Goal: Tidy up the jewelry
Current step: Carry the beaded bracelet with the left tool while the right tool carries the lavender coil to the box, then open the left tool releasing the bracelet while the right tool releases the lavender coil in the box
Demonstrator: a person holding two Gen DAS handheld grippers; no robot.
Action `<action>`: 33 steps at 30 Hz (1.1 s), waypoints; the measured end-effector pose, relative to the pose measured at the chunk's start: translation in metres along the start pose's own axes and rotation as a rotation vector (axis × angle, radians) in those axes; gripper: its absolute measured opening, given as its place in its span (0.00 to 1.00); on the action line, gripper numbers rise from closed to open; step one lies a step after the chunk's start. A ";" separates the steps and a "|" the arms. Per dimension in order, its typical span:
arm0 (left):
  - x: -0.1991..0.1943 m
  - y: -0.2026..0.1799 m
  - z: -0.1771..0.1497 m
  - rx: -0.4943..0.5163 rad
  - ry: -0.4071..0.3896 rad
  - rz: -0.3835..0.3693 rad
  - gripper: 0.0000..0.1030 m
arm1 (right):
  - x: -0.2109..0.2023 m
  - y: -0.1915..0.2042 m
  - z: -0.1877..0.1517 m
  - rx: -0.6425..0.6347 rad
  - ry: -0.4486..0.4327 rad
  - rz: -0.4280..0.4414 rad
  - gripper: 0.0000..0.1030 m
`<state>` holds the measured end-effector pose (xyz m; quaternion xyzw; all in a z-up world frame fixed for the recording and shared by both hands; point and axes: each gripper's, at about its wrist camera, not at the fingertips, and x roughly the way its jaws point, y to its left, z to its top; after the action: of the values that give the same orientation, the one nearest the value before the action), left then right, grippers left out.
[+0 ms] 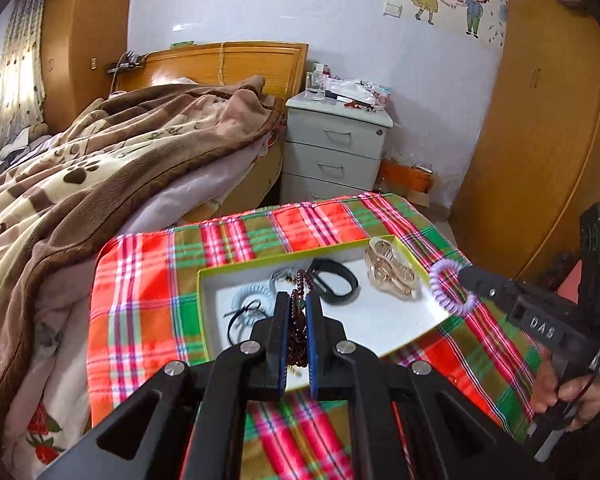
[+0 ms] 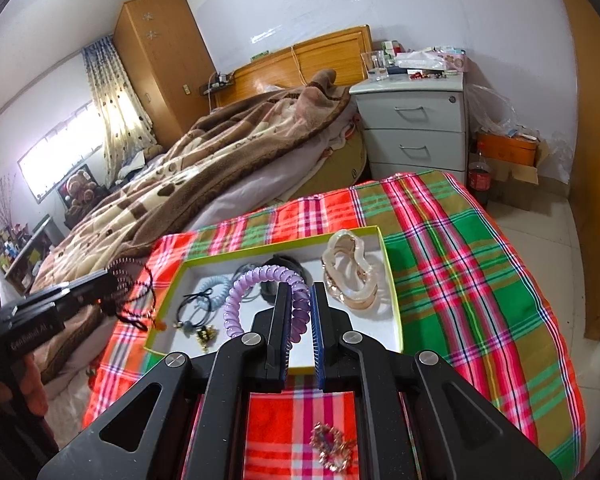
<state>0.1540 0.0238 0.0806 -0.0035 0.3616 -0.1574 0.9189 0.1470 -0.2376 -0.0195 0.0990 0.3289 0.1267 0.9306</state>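
Note:
My left gripper (image 1: 298, 300) is shut on a string of dark red beads (image 1: 298, 320), held above the near part of a white box with a yellow-green rim (image 1: 260, 262). In the right wrist view the same left gripper (image 2: 112, 276) sits to the left of the box (image 2: 260, 246), and the bead string (image 2: 136, 300) hangs from it in loops. My right gripper (image 2: 300, 292) is shut on a purple spiral hair tie (image 2: 256, 280) over the box. From the left wrist view, the right gripper (image 1: 466, 276) and its purple tie (image 1: 446, 284) are at the box's right edge.
The box holds a pale gold hair claw (image 2: 352, 276), a blue spiral tie (image 2: 216, 286), black hair ties (image 2: 192, 304) and a black band (image 1: 336, 284). A small glittery ornament (image 2: 332, 448) lies on the plaid cloth (image 2: 460, 280). A bed (image 1: 120, 152) is left, a nightstand (image 1: 336, 140) behind.

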 end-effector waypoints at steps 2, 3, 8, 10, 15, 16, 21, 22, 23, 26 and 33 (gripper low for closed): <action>0.011 -0.002 0.004 -0.002 0.010 -0.014 0.08 | 0.009 -0.004 0.001 -0.003 0.020 -0.011 0.09; 0.017 -0.002 0.005 -0.003 0.021 -0.027 0.08 | 0.013 -0.005 0.002 -0.007 0.030 -0.017 0.09; 0.049 -0.005 0.007 -0.020 0.060 -0.048 0.08 | 0.034 -0.013 -0.001 -0.008 0.080 -0.044 0.09; 0.062 -0.004 0.006 -0.027 0.082 -0.052 0.08 | 0.041 -0.016 -0.003 -0.010 0.100 -0.054 0.09; 0.088 0.000 0.000 -0.046 0.141 -0.063 0.08 | 0.056 -0.019 -0.008 -0.049 0.147 -0.088 0.09; 0.092 0.001 -0.002 -0.052 0.148 -0.063 0.08 | 0.059 -0.021 -0.009 -0.047 0.159 -0.092 0.09; 0.106 0.005 -0.007 -0.057 0.185 -0.048 0.08 | 0.067 -0.025 -0.014 -0.059 0.182 -0.115 0.09; 0.109 0.005 -0.008 -0.055 0.190 -0.045 0.08 | 0.068 -0.025 -0.015 -0.064 0.186 -0.124 0.09; 0.111 0.006 -0.009 -0.058 0.197 -0.039 0.08 | 0.070 -0.025 -0.015 -0.070 0.188 -0.132 0.09; 0.115 0.007 -0.011 -0.058 0.211 -0.033 0.08 | 0.074 -0.026 -0.014 -0.081 0.199 -0.154 0.09; 0.125 0.013 -0.018 -0.080 0.251 -0.029 0.08 | 0.078 -0.027 -0.018 -0.093 0.216 -0.173 0.10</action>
<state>0.2319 0.0014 -0.0175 -0.0259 0.4797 -0.1554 0.8632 0.1989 -0.2383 -0.0862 0.0131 0.4281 0.0711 0.9008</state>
